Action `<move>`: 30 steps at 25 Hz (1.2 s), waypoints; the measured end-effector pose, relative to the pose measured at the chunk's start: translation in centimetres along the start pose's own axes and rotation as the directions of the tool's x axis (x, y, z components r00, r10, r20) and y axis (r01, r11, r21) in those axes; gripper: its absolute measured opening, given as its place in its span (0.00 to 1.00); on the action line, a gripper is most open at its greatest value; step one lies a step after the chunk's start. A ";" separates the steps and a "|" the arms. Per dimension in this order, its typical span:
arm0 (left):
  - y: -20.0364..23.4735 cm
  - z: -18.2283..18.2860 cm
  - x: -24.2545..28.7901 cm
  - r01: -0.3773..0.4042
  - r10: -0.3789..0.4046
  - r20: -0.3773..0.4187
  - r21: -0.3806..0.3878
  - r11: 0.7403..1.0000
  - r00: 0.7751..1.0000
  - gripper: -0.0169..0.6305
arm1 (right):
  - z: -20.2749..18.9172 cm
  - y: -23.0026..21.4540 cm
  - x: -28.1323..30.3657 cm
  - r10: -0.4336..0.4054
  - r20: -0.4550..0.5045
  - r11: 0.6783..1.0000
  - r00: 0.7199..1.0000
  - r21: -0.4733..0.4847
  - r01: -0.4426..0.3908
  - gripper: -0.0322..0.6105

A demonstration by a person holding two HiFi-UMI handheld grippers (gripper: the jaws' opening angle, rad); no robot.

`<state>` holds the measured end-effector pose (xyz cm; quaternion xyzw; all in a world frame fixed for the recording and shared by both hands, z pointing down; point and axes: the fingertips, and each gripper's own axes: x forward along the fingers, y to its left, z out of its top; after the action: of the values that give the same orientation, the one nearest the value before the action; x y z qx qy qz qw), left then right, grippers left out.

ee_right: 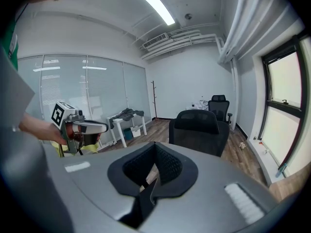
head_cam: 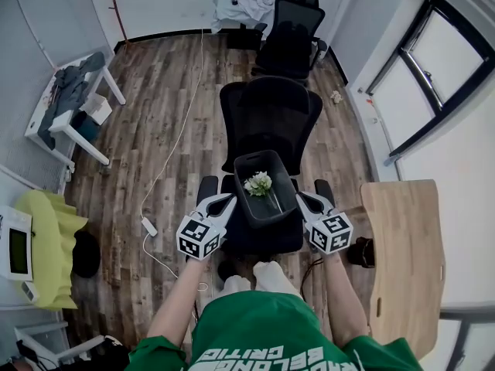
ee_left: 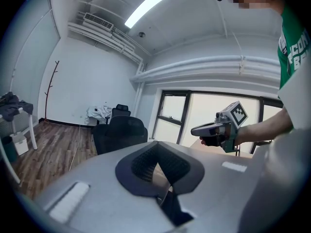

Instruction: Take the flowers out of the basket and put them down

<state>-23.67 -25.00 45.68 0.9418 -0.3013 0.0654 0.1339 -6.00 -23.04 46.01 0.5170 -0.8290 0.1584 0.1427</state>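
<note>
Nearest, the left gripper (head_cam: pixel 228 201) and right gripper (head_cam: pixel 302 199) sit just beside the basket's (head_cam: pixel 247 209) two sides, each with jaws pressed together on nothing. White flowers (head_cam: pixel 258 183) lie inside the basket, near its middle. It stands on the chair's (head_cam: pixel 271 114) seat, above the wooden floor (head_cam: pixel 170 107).
</note>
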 end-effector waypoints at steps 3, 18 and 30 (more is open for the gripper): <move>0.6 -0.2 0.5 -0.004 0.004 -0.005 -0.008 1.000 1.000 0.05 | -0.2 -0.3 0.9 0.004 -0.009 1.000 1.000 0.001 -0.004 0.06; 4.3 -0.1 5.8 -0.037 0.035 -0.021 -0.054 0.998 0.999 0.05 | -0.8 -4.7 6.7 0.052 -0.077 0.999 0.996 -0.007 -0.053 0.06; 6.2 -2.9 10.5 -0.048 0.038 -0.091 -0.107 0.993 0.995 0.05 | -3.1 -8.1 11.0 0.084 -0.144 0.996 0.986 0.026 -0.081 0.06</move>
<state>-18.93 -34.78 51.89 0.9225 -0.3184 0.0936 0.1972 -3.17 -34.08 54.12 0.4708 -0.8354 0.2096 0.1909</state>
